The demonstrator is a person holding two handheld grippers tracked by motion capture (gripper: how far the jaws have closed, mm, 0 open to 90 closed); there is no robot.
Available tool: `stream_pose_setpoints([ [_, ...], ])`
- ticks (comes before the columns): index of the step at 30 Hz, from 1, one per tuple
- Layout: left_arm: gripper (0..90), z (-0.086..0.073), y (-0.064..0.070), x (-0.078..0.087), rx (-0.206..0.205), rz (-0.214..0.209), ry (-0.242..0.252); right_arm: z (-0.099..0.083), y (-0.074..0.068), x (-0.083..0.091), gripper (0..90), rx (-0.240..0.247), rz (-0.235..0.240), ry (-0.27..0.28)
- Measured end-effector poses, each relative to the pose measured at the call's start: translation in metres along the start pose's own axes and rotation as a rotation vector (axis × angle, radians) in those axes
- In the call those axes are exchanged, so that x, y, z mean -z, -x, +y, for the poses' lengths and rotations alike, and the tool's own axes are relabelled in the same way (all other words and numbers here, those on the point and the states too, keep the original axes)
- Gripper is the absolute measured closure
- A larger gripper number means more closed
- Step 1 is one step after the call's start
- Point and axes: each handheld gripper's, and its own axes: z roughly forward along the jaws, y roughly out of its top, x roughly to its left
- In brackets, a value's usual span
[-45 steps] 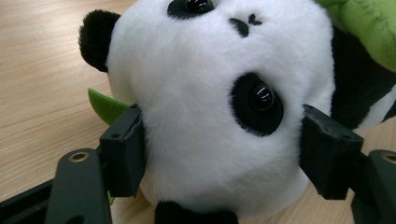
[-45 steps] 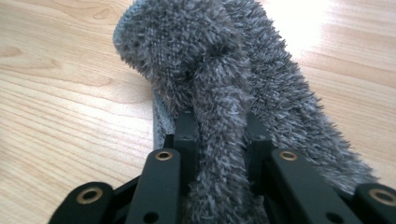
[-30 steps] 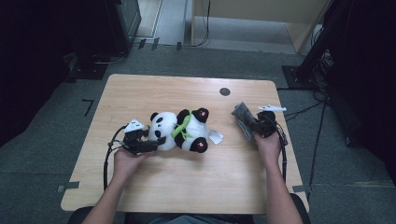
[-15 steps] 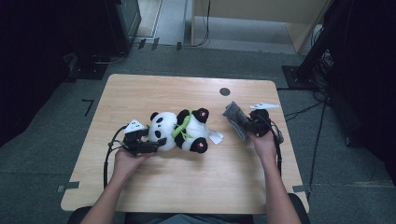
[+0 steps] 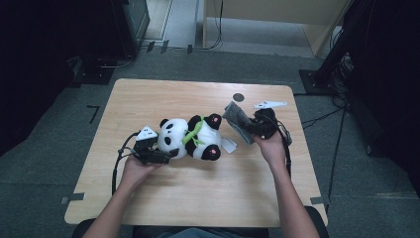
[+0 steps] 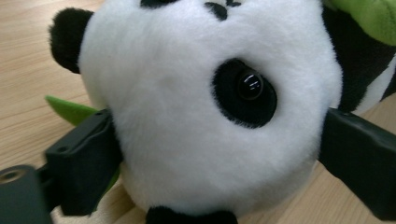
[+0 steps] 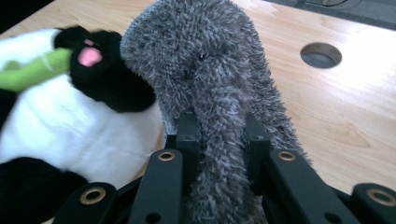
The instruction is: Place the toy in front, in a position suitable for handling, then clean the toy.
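A black-and-white panda plush (image 5: 190,139) with a green scarf lies on its side at the middle of the wooden table (image 5: 198,208). My left gripper (image 5: 161,156) is shut on its head, with one jaw pressed into the fur on each side of the head (image 6: 205,107). My right gripper (image 5: 250,129) is shut on a fuzzy grey sock (image 5: 236,119), which it holds just right of the panda's feet. In the right gripper view the sock (image 7: 210,70) stands up between the jaws, and the panda (image 7: 70,121) lies close on its left.
A round cable hole (image 5: 238,97) sits in the table behind the sock. A small white tag (image 5: 229,145) lies by the panda's lower foot. Bare tabletop stretches in front of and behind the plush. Dark equipment and cables stand on the floor around the table.
My right gripper has carried the grey sock leftward, close to the panda's feet. The left gripper and the panda have stayed in place.
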Motion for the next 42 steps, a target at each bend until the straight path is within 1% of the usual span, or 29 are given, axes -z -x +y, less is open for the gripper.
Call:
stream_pose_setpoints([
  [1, 11.5, 0.0, 0.0, 0.0, 0.0, 0.0, 0.0, 0.003, -0.002, 0.001, 75.5, -0.001, 0.002, 0.002],
  [3, 16.3, 0.0, 0.0, 0.0, 0.006, 0.008, 0.001, 0.005, -0.003, 0.002, 75.5, 0.002, 0.001, 0.012],
  [4, 18.9, 0.001, 0.0, 0.002, 0.01, 0.017, -0.003, 0.012, -0.005, 0.003, 75.4, -0.012, 0.009, -0.007],
  [5, 21.6, 0.001, 0.0, 0.002, 0.01, 0.017, -0.003, 0.012, -0.005, 0.003, 75.4, -0.012, 0.009, -0.007],
  [6, 23.1, 0.001, 0.001, 0.002, 0.016, 0.02, -0.002, 0.021, -0.011, 0.005, 75.5, 0.01, 0.002, -0.017],
  [7, 23.1, 0.001, 0.002, 0.002, 0.013, 0.025, -0.005, 0.021, -0.011, 0.005, 75.5, 0.01, 0.002, -0.017],
  [8, 24.7, 0.002, 0.003, 0.003, 0.015, 0.028, -0.007, 0.032, -0.018, 0.007, 75.4, 0.038, 0.006, -0.007],
  [9, 25.0, 0.002, 0.003, 0.003, 0.015, 0.028, -0.007, 0.032, -0.018, 0.007, 75.4, 0.038, 0.006, -0.007],
  [10, 25.2, 0.002, 0.005, 0.003, 0.022, 0.032, -0.007, 0.043, -0.025, 0.007, 75.4, 0.046, 0.02, -0.005],
  [12, 25.4, 0.002, 0.006, 0.003, 0.026, 0.035, -0.005, 0.047, -0.029, 0.006, 75.5, 0.054, 0.023, -0.005],
  [15, 26.9, 0.002, 0.008, 0.003, 0.034, 0.036, -0.006, 0.064, -0.042, -0.001, 75.5, 0.103, 0.031, -0.025],
  [16, 26.9, 0.002, 0.008, 0.003, 0.035, 0.037, -0.007, 0.064, -0.042, -0.001, 75.5, 0.103, 0.031, -0.025],
  [17, 27.5, 0.002, 0.008, 0.004, 0.034, 0.037, -0.007, 0.071, -0.048, -0.006, 75.4, 0.117, 0.042, -0.027],
  [19, 27.5, 0.002, 0.008, 0.004, 0.035, 0.037, -0.008, 0.074, -0.05, -0.008, 75.4, 0.11, 0.05, -0.03],
  [23, 27.5, 0.001, 0.008, 0.004, 0.053, 0.034, 0.0, 0.088, -0.065, -0.018, 75.0, 0.139, 0.056, -0.047],
  [24, 27.5, 0.002, 0.008, 0.004, 0.059, 0.035, 0.002, 0.094, -0.073, -0.024, 74.6, 0.161, 0.063, -0.052],
  [25, 27.5, 0.002, 0.008, 0.004, 0.059, 0.035, 0.002, 0.094, -0.073, -0.024, 74.6, 0.161, 0.063, -0.052],
  [26, 27.5, 0.002, 0.008, 0.004, 0.062, 0.035, 0.003, 0.101, -0.082, -0.031, 74.6, 0.174, 0.072, -0.057],
  [29, 27.5, 0.002, 0.008, 0.004, 0.064, 0.034, 0.002, 0.107, -0.093, -0.04, 74.7, 0.199, 0.087, -0.07],
  [30, 27.5, 0.002, 0.008, 0.004, 0.061, 0.036, 0.003, 0.11, -0.097, -0.044, 74.8, 0.203, 0.093, -0.074],
  [31, 27.5, 0.002, 0.008, 0.004, 0.061, 0.036, 0.003, 0.11, -0.097, -0.044, 74.8, 0.203, 0.093, -0.074],
  [33, 27.5, 0.002, 0.008, 0.004, 0.061, 0.038, 0.002, 0.113, -0.105, -0.053, 74.8, 0.214, 0.105, -0.091],
  [34, 27.5, 0.002, 0.008, 0.004, 0.062, 0.038, 0.004, 0.116, -0.113, -0.061, 74.8, 0.23, 0.112, -0.099],
  [35, 27.5, 0.002, 0.008, 0.004, 0.062, 0.038, 0.004, 0.116, -0.113, -0.061, 74.8, 0.23, 0.112, -0.099],
  [36, 27.5, 0.001, 0.008, 0.004, 0.061, 0.039, 0.004, 0.119, -0.122, -0.069, 74.8, 0.239, 0.124, -0.107],
  [38, 27.5, 0.001, 0.009, 0.004, 0.062, 0.04, 0.005, 0.12, -0.125, -0.072, 74.8, 0.245, 0.125, -0.108],
  [39, 27.4, 0.001, 0.009, 0.004, 0.062, 0.041, 0.007, 0.121, -0.128, -0.075, 74.7, 0.252, 0.129, -0.112],
  [40, 27.4, 0.001, 0.009, 0.004, 0.06, 0.041, 0.007, 0.123, -0.135, -0.084, 74.0, 0.256, 0.141, -0.121],
  [42, 27.4, 0.001, 0.009, 0.004, 0.058, 0.042, 0.008, 0.123, -0.137, -0.088, 74.0, 0.265, 0.143, -0.125],
])
